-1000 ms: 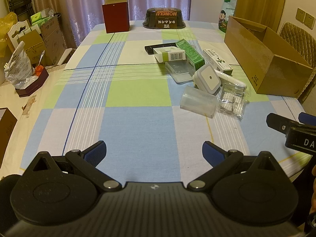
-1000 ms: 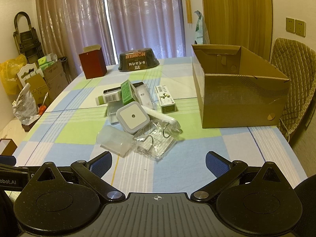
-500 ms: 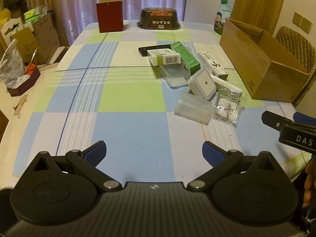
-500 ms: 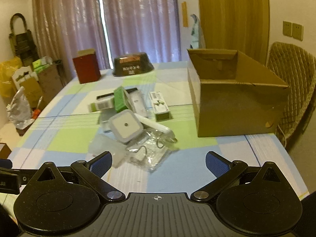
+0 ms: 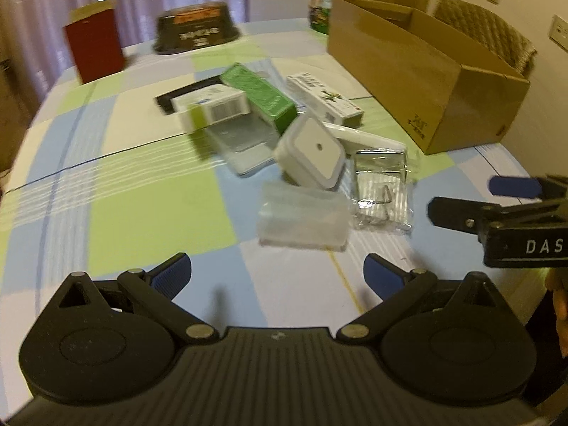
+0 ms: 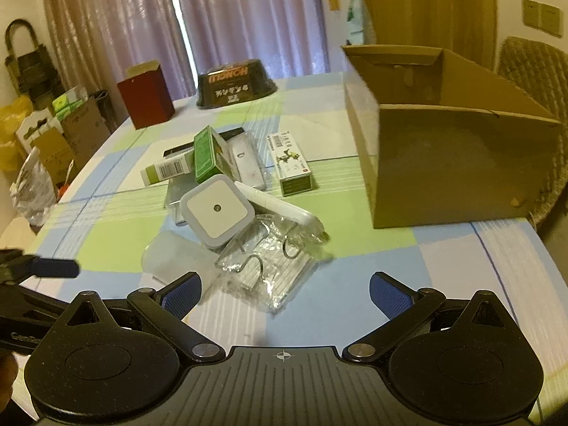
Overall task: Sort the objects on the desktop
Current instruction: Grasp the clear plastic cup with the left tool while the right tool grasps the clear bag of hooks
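A heap of small items lies mid-table: a frosted plastic case [image 5: 301, 218] [image 6: 170, 259], a clear bag of metal hooks [image 5: 381, 191] [image 6: 269, 259], a white square night light [image 5: 312, 151] [image 6: 216, 209], a green box [image 5: 259, 96] [image 6: 207, 152], a barcode box [image 5: 213, 106] [image 6: 165, 170] and a white-green box [image 5: 325, 97] [image 6: 289, 163]. My left gripper [image 5: 277, 273] is open, just short of the frosted case. My right gripper [image 6: 284, 291] is open, with the hook bag between its fingers' lines. Each gripper shows at the other view's edge: the right gripper [image 5: 504, 206], the left gripper [image 6: 39, 269].
An open cardboard box [image 5: 426, 71] [image 6: 443, 149] stands at the right of the checked tablecloth [image 5: 142, 213]. A red box [image 5: 94, 42] [image 6: 145, 96] and a dark tub [image 5: 195, 28] [image 6: 234, 83] stand at the far end. Clutter and boxes [image 6: 46, 135] sit left of the table; a chair [image 6: 532, 71] is behind the carton.
Both grippers have moved forward toward the heap, which now looks larger and nearer. The left view has swung right and is motion-blurred. Both stayed open.
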`<state>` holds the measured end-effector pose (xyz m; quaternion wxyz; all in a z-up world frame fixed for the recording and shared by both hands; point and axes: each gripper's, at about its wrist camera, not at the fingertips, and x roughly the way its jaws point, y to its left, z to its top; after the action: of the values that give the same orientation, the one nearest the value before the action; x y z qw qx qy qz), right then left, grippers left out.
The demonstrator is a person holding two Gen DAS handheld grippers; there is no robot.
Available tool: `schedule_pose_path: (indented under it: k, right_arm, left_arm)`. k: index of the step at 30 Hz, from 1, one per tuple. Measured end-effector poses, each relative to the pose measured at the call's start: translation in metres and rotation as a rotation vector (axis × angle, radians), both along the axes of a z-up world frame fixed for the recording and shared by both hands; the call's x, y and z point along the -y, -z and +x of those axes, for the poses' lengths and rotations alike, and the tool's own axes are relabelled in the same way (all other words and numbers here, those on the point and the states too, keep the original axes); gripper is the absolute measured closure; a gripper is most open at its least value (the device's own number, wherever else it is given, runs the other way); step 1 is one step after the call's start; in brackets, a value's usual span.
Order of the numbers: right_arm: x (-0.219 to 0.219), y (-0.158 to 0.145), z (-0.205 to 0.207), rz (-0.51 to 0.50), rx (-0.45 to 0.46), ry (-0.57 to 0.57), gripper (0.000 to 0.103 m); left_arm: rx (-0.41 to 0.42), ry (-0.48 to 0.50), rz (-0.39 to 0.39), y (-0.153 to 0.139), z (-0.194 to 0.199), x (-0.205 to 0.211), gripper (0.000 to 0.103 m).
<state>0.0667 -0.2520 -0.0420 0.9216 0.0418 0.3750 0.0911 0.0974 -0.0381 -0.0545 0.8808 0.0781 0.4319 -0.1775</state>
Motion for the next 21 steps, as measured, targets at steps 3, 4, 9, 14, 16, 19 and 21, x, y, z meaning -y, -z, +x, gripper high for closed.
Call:
schedule_pose_path:
  k: [3,4,9,14,16,19,21]
  right_arm:
    - [-0.002,0.006,0.014,-0.034,-0.003,-0.069,0.0]
    - [-0.001,0.008,0.018,-0.041,-0.006,-0.09,0.0]
    - [0.002,0.021,0.035,-0.046,-0.036,-0.145,0.0]
    - [0.004,0.025,0.042,0.001,-0.056,-0.112,0.0]
    - [0.005,0.026,0.043,0.003,-0.058,-0.101,0.0]
    - [0.009,0.026,0.043,0.017,-0.061,-0.075,0.0]
    - [0.012,0.025,0.044,0.032,-0.059,-0.057,0.0]
  left_arm:
    - [0.008,0.04,0.013,0.009,0.012,0.003,0.001]
    - [0.013,0.047,0.017,0.012,0.015,0.004,0.001]
    - [0.028,0.072,0.022,0.024,0.028,0.009,0.001]
    - [0.034,0.115,0.031,0.033,0.034,0.016,0.006]
    - [0.036,0.122,0.032,0.035,0.036,0.018,0.008]
    - [0.043,0.135,0.034,0.038,0.04,0.022,0.01]
    - [0.046,0.144,0.034,0.039,0.043,0.024,0.012]
